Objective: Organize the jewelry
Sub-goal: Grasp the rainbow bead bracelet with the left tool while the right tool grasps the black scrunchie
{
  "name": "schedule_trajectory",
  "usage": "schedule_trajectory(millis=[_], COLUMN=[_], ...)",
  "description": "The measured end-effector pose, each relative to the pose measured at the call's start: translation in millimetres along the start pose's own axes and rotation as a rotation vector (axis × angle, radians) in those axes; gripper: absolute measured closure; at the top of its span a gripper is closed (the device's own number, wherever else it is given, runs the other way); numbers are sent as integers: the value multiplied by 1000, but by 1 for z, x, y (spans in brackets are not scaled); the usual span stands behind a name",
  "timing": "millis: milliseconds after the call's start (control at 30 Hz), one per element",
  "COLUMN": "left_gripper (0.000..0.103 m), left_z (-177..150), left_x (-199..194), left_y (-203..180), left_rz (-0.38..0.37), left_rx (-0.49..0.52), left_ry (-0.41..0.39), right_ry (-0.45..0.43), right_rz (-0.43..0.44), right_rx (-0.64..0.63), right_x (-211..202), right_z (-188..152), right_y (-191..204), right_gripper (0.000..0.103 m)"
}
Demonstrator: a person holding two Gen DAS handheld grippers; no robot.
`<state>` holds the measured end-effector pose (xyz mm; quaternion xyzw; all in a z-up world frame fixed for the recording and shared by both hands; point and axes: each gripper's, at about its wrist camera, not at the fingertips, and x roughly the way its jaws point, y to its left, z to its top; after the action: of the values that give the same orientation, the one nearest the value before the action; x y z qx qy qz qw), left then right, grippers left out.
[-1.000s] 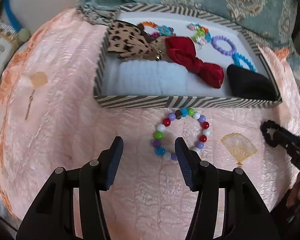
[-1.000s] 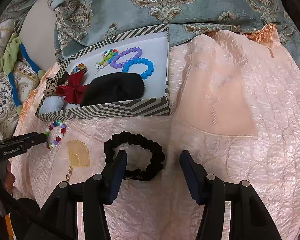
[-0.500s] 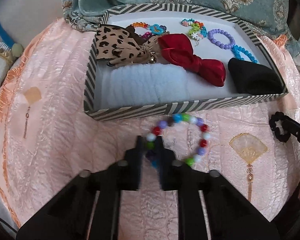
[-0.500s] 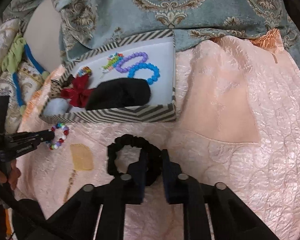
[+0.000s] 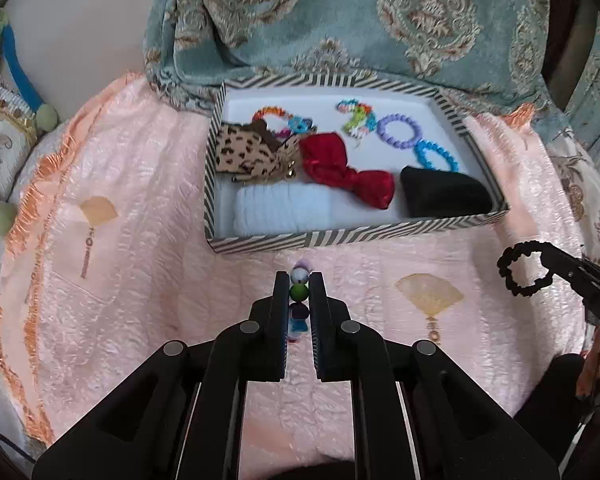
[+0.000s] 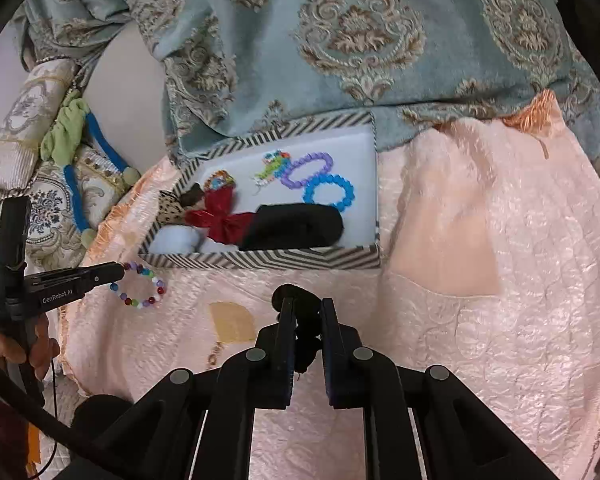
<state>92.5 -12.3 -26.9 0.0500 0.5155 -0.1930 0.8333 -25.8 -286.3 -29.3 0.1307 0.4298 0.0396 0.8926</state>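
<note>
My left gripper (image 5: pixel 299 280) is shut on a multicoloured bead bracelet (image 5: pixel 299 292), held above the pink quilt in front of the striped box (image 5: pixel 340 236). The bracelet hangs as a ring in the right wrist view (image 6: pixel 140 290), from the left gripper (image 6: pixel 118 272). My right gripper (image 6: pixel 306 308) is shut on a black scrunchie (image 6: pixel 306 332), lifted off the quilt; it shows as a ring in the left wrist view (image 5: pixel 524 274). The box (image 6: pixel 268 260) holds a red bow (image 5: pixel 348 172), leopard bow, white band, black pouch (image 5: pixel 444 194) and bead bracelets.
A pink quilt (image 5: pixel 120 260) covers the surface under both grippers. A teal patterned cushion (image 5: pixel 360 20) rises behind the box. A blue and green cord (image 6: pixel 76 160) lies over a patterned pillow at the left. A person's hand (image 6: pixel 20 344) holds the left gripper's handle.
Both grippers closed, the left on the bead bracelet, the right on the black scrunchie, and lifted them off the quilt. The box now looks farther away in both views.
</note>
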Motion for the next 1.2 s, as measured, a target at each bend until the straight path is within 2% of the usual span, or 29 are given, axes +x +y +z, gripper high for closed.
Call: schedule_trajectory(millis=[467, 1200], left_gripper=[95, 95], left_z=[13, 42], left_x=[-36, -29], left_y=[-13, -42], left_rz=[42, 59], left_rx=[19, 61], left_ry=[-75, -90], right_ry=[-38, -36], right_rz=[24, 43], right_rx=[-29, -49], right_x=[-16, -2], right_z=[16, 38], right_y=[17, 23], right_gripper=[92, 92])
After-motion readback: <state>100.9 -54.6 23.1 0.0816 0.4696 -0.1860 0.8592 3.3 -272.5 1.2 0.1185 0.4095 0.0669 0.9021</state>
